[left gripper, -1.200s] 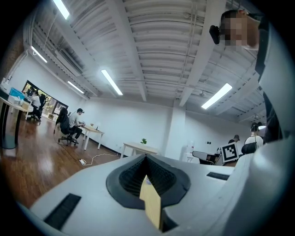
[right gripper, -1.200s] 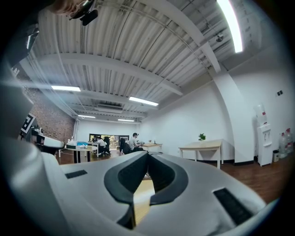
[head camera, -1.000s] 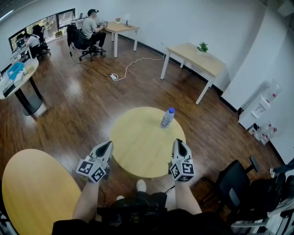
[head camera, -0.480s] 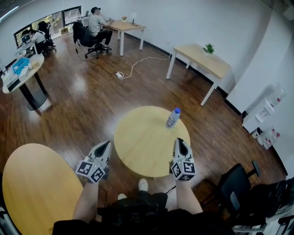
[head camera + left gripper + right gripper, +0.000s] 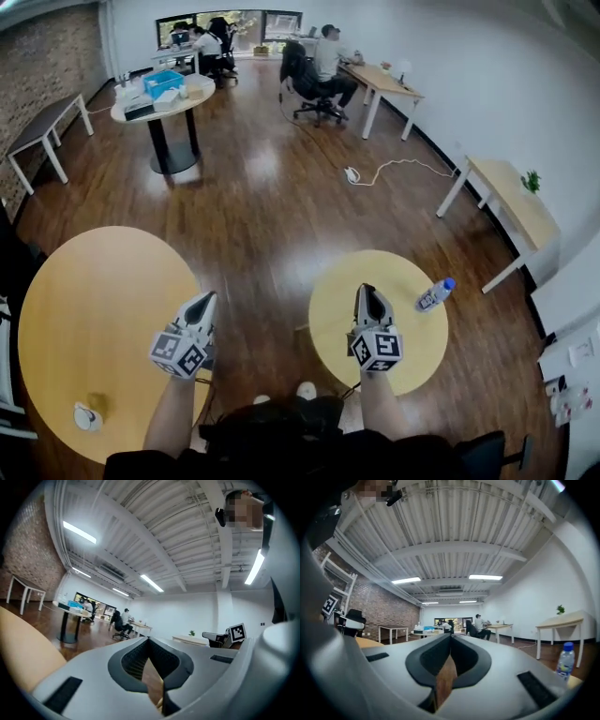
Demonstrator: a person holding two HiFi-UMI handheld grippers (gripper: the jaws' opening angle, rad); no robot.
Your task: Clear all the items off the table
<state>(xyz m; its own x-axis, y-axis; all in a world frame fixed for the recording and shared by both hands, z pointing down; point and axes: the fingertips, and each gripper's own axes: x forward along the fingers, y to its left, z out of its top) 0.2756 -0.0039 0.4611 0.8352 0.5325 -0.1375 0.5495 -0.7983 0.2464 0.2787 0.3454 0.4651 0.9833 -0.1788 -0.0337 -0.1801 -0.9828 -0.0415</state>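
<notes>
A clear water bottle (image 5: 435, 294) with a blue cap lies at the right side of the small round wooden table (image 5: 337, 319); in the right gripper view the bottle (image 5: 565, 660) shows at the far right. My right gripper (image 5: 367, 292) hangs over that table's middle, left of the bottle, shut and empty. My left gripper (image 5: 202, 304) is shut and empty over the right edge of the large round table (image 5: 94, 300). A small white object (image 5: 86, 416) rests near that table's front. Both gripper views, left (image 5: 149, 640) and right (image 5: 451, 637), show jaws pressed together.
A dark-legged round table (image 5: 159, 108) with a blue box stands at the back. People sit at desks by the far windows. A cable and power strip (image 5: 353, 174) lie on the wood floor. A rectangular desk (image 5: 511, 202) with a plant lines the right wall.
The head view has swung left: the bottle's table slid to the right of the picture and the large round table with the white object came into view. Both grippers stay shut.
</notes>
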